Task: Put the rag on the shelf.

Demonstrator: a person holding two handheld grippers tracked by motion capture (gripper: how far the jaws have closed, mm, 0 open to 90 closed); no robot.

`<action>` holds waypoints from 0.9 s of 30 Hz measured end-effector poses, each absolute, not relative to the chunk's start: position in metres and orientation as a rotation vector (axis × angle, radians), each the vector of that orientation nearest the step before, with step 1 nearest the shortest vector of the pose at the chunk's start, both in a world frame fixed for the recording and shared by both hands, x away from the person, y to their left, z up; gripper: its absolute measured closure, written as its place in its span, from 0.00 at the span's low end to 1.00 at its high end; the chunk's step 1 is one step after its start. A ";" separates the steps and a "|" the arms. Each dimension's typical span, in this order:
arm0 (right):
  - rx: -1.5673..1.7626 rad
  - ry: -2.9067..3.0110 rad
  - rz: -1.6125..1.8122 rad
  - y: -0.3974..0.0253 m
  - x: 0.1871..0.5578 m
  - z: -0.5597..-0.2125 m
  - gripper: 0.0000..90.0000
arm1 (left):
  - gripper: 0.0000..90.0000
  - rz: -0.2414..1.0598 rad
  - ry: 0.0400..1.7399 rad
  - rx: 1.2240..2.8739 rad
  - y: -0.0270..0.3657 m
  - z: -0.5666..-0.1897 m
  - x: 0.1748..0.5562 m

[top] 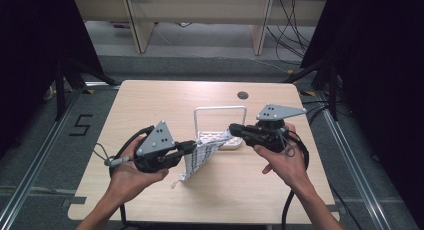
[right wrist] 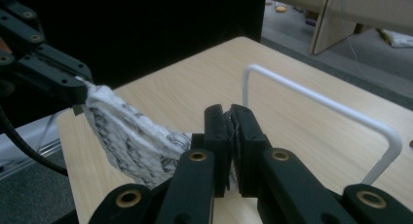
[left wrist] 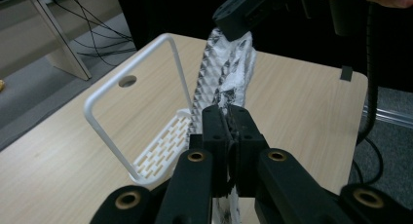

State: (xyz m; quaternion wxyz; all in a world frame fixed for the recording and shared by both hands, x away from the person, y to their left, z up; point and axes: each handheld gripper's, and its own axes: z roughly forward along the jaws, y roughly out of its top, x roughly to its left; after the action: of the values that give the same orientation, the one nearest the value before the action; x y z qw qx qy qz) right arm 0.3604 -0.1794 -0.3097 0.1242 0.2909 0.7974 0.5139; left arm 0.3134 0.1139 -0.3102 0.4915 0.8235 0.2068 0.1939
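Your forearms come in from the bottom of the high view, each hand around a gripper. Your left gripper point(top: 192, 146), left of centre, has its jaws closed on the lower end of the cloth point(top: 202, 157); your right gripper point(top: 233, 130), just right of centre, is clamped on the upper end. Between them the white, black-patterned cloth hangs stretched in the air above the table point(top: 150, 110), one corner trailing down toward the bottom centre. Right behind it, mid-frame, the white rack point(top: 220, 110) stands on the table, its slotted base under the cloth's upper end.
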 end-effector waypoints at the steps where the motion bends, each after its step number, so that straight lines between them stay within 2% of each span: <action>1: 0.848 2.324 1.498 -0.179 0.360 -0.310 0.97 | 0.96 0.466 0.505 1.988 0.115 -0.306 0.315; 9: 0.773 2.259 1.465 -0.182 0.355 -0.278 0.97 | 0.96 0.459 0.535 1.953 0.116 -0.288 0.331; 27: 0.885 2.110 1.510 -0.195 0.379 -0.262 0.97 | 0.96 0.538 0.595 1.870 0.095 -0.252 0.386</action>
State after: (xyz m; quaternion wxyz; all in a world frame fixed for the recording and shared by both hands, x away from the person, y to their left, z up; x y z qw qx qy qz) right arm 0.3791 -0.1949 -0.2618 0.1987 0.3162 0.7544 0.5398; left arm 0.3858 0.0952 -0.2519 0.5257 0.7818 0.2487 0.2249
